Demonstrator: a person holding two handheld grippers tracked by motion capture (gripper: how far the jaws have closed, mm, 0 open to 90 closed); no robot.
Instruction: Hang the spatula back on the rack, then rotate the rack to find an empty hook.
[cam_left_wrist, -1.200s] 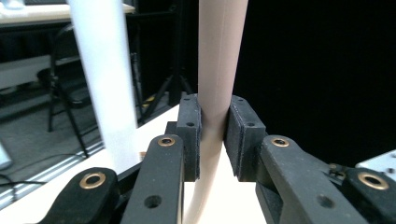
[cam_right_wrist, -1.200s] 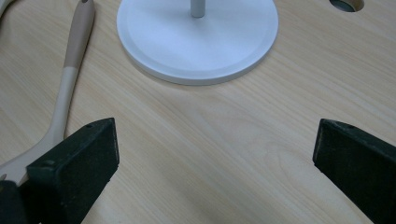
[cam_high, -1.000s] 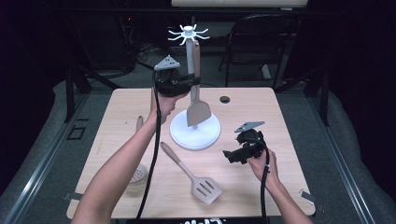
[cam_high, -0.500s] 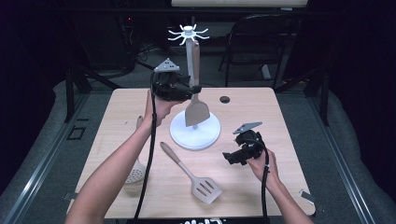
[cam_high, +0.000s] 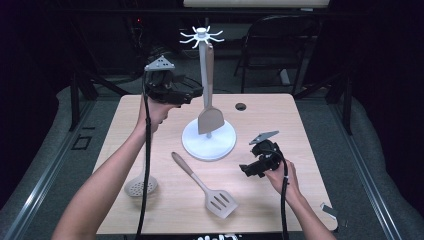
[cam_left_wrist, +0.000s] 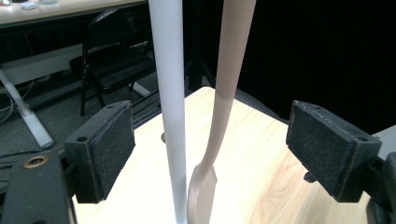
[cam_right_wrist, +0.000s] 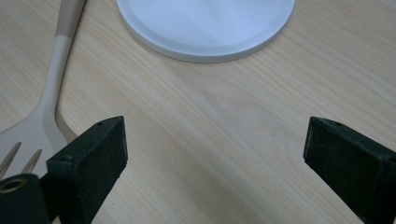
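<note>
The solid spatula (cam_high: 210, 102) is seen hanging by the top of its handle from a hook of the white utensil stand (cam_high: 208, 142), its blade just above the stand's round base. In the left gripper view the same spatula (cam_left_wrist: 223, 93) is found just beside the stand's white pole (cam_left_wrist: 170, 102), both between the two black pads, neither of which is touched.

The left hand-held gripper (cam_high: 192, 93) is held level beside the pole, raised above the counter (cam_high: 280, 115). Its jaws have just been opening; they are released, with wide gaps left on either side of handle and pole.

The right hand-held gripper (cam_high: 248, 170) is held low over the counter, to the right of the stand's base. Its jaws have just been closing slightly but are spread wide, and nothing but bare wood is seen between them in the right gripper view, with the stand's base (cam_right_wrist: 205, 28) beyond.

A slotted spatula (cam_high: 205, 185) is laid diagonally on the counter in front of the stand, between the two forearms. A round skimmer (cam_high: 141, 186) is laid flat near the left forearm. A small dark grommet (cam_high: 241, 106) is set in the counter behind the stand, and a folding chair (cam_high: 280, 45) is seen beyond the far edge.
</note>
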